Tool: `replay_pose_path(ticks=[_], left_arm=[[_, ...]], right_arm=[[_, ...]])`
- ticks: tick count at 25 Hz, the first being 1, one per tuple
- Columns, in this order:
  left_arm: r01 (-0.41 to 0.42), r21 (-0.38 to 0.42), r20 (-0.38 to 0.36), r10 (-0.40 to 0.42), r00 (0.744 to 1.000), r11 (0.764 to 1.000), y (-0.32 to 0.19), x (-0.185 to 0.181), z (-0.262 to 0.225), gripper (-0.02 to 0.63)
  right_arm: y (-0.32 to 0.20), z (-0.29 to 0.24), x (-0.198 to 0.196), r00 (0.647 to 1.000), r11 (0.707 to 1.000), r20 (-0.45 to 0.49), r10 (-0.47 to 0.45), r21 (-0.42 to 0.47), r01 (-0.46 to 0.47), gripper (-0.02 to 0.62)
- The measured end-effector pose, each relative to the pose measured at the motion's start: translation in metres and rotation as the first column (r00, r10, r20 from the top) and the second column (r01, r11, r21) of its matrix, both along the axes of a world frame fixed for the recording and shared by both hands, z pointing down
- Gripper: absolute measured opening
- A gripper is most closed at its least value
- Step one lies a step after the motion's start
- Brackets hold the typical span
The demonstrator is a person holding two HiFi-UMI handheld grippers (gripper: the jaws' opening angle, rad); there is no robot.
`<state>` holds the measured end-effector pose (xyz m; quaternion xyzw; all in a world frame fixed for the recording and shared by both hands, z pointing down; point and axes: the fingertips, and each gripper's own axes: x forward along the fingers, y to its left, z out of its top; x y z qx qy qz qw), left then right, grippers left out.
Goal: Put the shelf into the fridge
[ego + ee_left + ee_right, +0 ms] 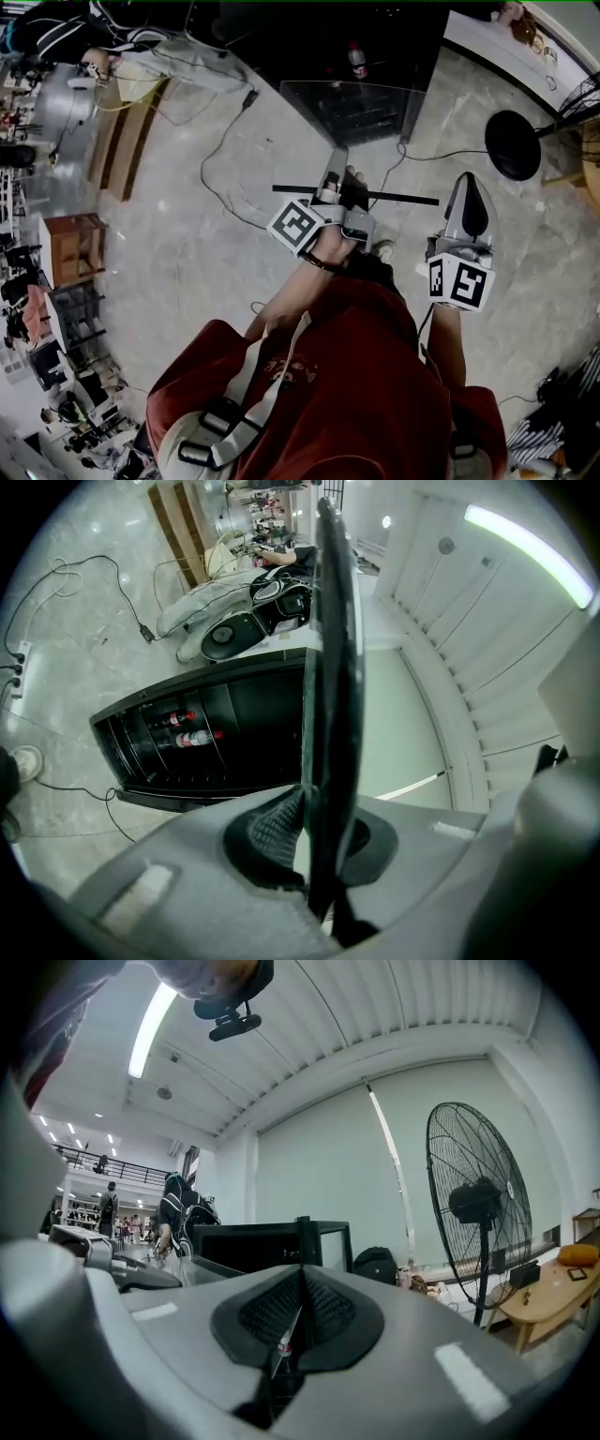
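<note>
The shelf [356, 111] is a clear glass pane with a black front strip, held level above the floor in front of the open black fridge [319, 42]. My left gripper [336, 161] is shut on the shelf near its front strip. In the left gripper view the shelf [335, 649] runs edge-on up from between the shut left gripper [319, 803] jaws, and the fridge [244, 724] lies beyond with bottles [187, 729] inside. My right gripper [472, 192] hangs to the right of the shelf, apart from it. The right gripper [302, 1279] is shut with nothing in it.
A standing fan's round base [513, 143] sits on the floor right of the fridge, with the fan [478, 1202] tall in the right gripper view. Cables [220, 159] trail over the floor at the left. Wooden boards [127, 141] lie farther left. A low wooden table [553, 1288] stands at the right.
</note>
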<state>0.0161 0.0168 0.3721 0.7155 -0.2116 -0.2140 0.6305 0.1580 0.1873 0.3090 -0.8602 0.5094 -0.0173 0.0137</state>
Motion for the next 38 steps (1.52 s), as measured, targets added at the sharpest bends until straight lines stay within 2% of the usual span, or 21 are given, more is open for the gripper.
replay_pose_path(ticks=[5, 16, 19, 27, 33, 38], left_arm=[[0.034, -0.040, -0.016, -0.035, 0.999, 0.999, -0.023, 0.001, 0.021, 0.014], [0.060, -0.143, -0.076, -0.071, 0.995, 0.988, -0.097, 0.046, 0.057, 0.014], [0.063, -0.160, -0.084, -0.078, 0.993, 0.985, -0.103, 0.050, 0.062, 0.012], [0.106, -0.156, -0.101, -0.123, 0.987, 0.982, -0.125, 0.050, 0.063, 0.014], [0.191, -0.123, -0.139, -0.208, 0.968, 0.974, -0.125, 0.056, 0.065, 0.014], [0.276, -0.096, -0.125, -0.287, 0.950, 0.956, -0.121, 0.058, 0.064, 0.014]], right_arm=[[-0.034, 0.009, 0.005, 0.999, 0.999, -0.006, -0.041, -0.024, 0.040, -0.002], [-0.136, 0.018, 0.040, 0.994, 0.989, -0.025, -0.104, -0.108, 0.100, -0.002], [-0.148, 0.020, 0.042, 0.992, 0.985, -0.032, -0.122, -0.130, 0.117, -0.002], [-0.169, 0.015, 0.046, 0.984, 0.975, -0.027, -0.179, -0.138, 0.173, -0.002], [-0.184, 0.029, 0.050, 0.949, 0.942, -0.037, -0.313, -0.141, 0.305, -0.002], [-0.189, 0.030, 0.057, 0.913, 0.908, -0.021, -0.406, -0.121, 0.401, -0.002]])
